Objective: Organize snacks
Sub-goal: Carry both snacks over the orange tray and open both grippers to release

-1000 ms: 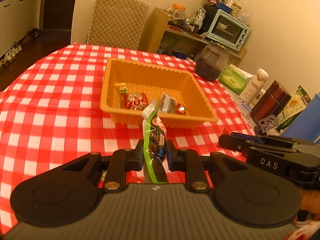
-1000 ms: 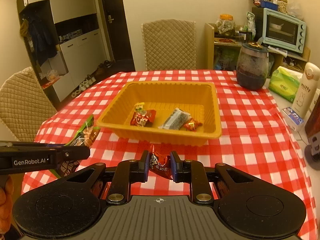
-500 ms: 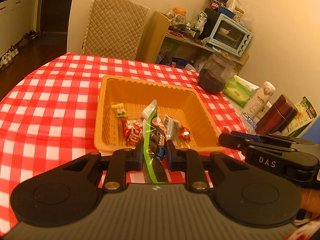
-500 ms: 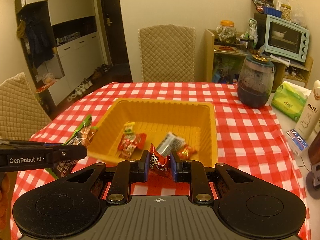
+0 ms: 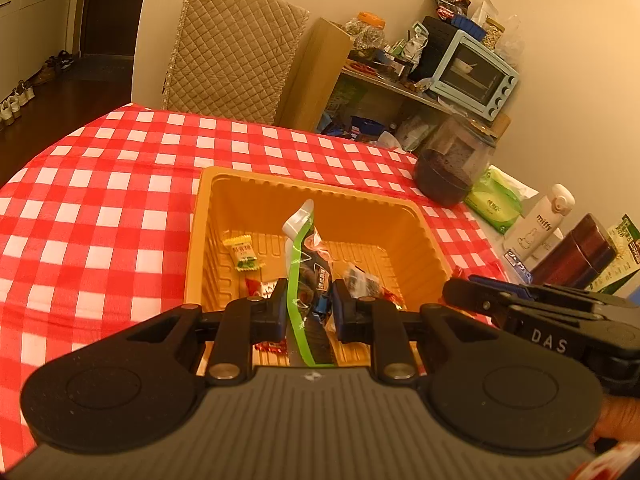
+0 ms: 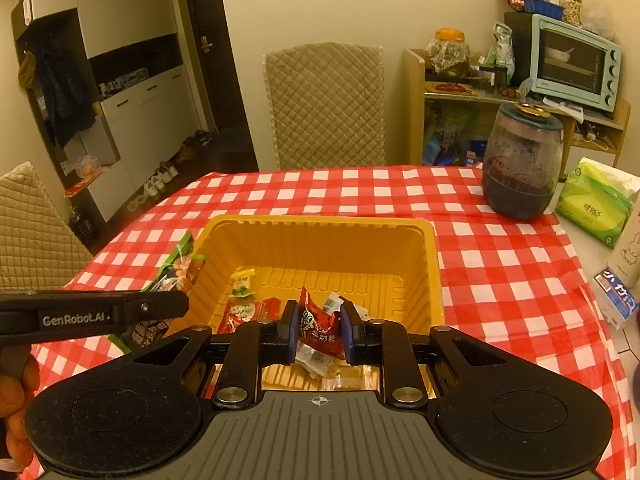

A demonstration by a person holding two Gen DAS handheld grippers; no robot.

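A: Where do things stand?

B: The left tool (image 5: 310, 306) is clamped on a long green-edged snack packet (image 5: 306, 276), and the right tool (image 6: 319, 326) is clamped on a small red snack packet (image 6: 320, 326). Both packets hang over the near half of the orange tray (image 6: 432, 276), which sits on the checked table (image 6: 500, 280).

A: What's already in the tray?

B: A yellow-green candy (image 6: 242, 282) toward its far left, a red wrapper (image 6: 244, 314) nearer, and a dark packet (image 5: 362, 282) near the middle.

A: So, just let go?

B: I'd judge the drop is the step in hand. Do it well by carrying each packet past the tray's near rim first, so neither catches there. The long packet sticks up tall; lower it toward the tray floor before opening, or it may tip over the tray's left wall. Release one at a time.
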